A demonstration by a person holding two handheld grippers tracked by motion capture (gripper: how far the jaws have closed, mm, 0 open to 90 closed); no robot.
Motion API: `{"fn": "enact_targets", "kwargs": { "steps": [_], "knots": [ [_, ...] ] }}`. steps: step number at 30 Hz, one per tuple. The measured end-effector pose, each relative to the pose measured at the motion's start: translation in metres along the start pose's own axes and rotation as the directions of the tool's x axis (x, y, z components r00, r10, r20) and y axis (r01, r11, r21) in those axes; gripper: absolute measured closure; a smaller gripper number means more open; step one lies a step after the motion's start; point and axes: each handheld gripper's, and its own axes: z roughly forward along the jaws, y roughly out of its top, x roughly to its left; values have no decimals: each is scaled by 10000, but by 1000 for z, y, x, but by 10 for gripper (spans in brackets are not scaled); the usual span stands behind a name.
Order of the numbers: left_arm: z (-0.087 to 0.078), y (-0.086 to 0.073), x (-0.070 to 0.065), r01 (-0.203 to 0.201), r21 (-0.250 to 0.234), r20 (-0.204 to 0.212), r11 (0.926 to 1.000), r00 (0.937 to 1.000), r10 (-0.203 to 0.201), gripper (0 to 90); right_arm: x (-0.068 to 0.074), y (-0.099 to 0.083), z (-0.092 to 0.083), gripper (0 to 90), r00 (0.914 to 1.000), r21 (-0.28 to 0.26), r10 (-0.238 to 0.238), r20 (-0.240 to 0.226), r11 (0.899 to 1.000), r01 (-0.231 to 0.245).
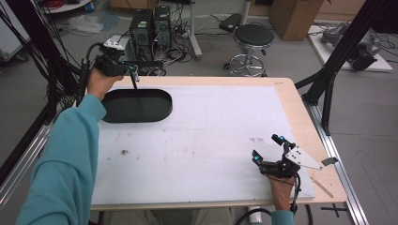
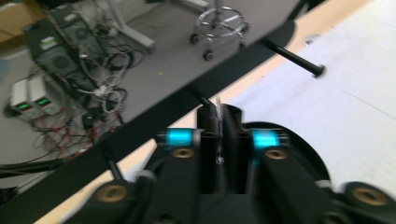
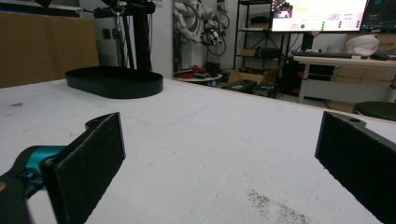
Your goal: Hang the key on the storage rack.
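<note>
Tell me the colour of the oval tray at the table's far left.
Black; the oval tray shows best in the high view.

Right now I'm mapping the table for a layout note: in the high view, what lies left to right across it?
left gripper → black oval tray → bare white tabletop → right gripper

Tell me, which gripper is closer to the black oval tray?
Left. The left gripper hangs right above the black oval tray at its far edge, jaws shut on something thin. The right gripper rests open on the table's near right corner, far from it.
</note>
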Motion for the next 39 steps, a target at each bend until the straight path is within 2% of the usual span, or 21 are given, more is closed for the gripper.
{"fn": "enact_targets", "kwargs": {
  "steps": [4,6,7,8,9,10,11,12,14,15,19,24,27,28,29,31,32,34,37,39],
  "knots": [
    [-2,-1,4,306,-183,-279,9994,9991,-311,679,1,0,0,8,10000,21,69,-2,10000,-69],
    [-5,-2,5,424,-574,-216,9974,9988,-437,533,0,0,0,8,10000,-3,-20,-15,10000,20],
    [-8,-4,5,344,-1053,-55,9938,9994,-352,493,0,0,0,8,10000,18,27,-22,10000,-27],
    [-11,-6,5,104,-1736,-59,9848,9999,-116,433,0,0,0,8,10000,48,50,-4,10000,-50],
    [-14,-9,3,-86,-2281,-342,9736,9994,8,279,0,0,0,8,10000,15,12,-16,10000,-12],
    [-17,-11,4,-5,-2541,-119,9672,9999,-26,134,0,0,0,8,10000,17,-13,-5,10000,13],
    [-21,-14,5,233,-2675,329,9633,9993,-150,112,0,0,1,8,10000,4,-68,-13,10000,68],
    [-24,-18,5,352,-2848,594,9579,9981,-190,102,0,0,1,8,10000,13,-46,-13,10000,46],
    [-33,-27,3,487,-3088,761,9499,9968,-264,17,0,0,1,8,10000,0,-70,-12,10000,70],
    [-39,-31,2,558,-3211,1017,9454,9945,-242,17,0,0,1,8,10000,-2,-69,-8,10000,69],
    [-69,-52,-4,543,-3908,1329,9189,9911,-21,17,0,0,0,8,10000,74,40,-14,10000,-40],
    [-95,-82,-17,345,-3914,1551,9196,9875,290,17,0,0,1,8,10000,94,52,1,9999,-52],
    [-107,-99,-28,149,-4087,1626,9126,9851,568,17,0,0,1,8,10000,83,40,2,10000,-40],
    [-111,-105,-31,138,-4194,1670,9077,9840,622,17,1,0,1,8,10000,102,15,-1,9999,-15],
    [-114,-112,-34,289,-4328,1790,9010,9823,545,17,1,0,1,8,10000,60,-44,8,10000,44],
    [-119,-127,-40,523,-4436,1975,8947,9794,407,17,1,0,1,8,10000,74,-18,14,10000,18],
    [-122,-135,-42,602,-4401,2047,8959,9782,348,17,1,0,1,8,10000,81,-22,18,10000,21],
    [-125,-151,-48,652,-4460,2106,8926,9770,338,17,1,0,1,8,10000,92,-45,23,9999,45],
    [-128,-172,-55,741,-4360,2085,8969,9778,206,17,3,0,1,8,9999,76,-166,46,9998,166],
    [-128,-185,-59,940,-4400,2111,8931,9775,12,17,2,0,1,8,9996,102,-280,35,9996,280]
  ]
}}
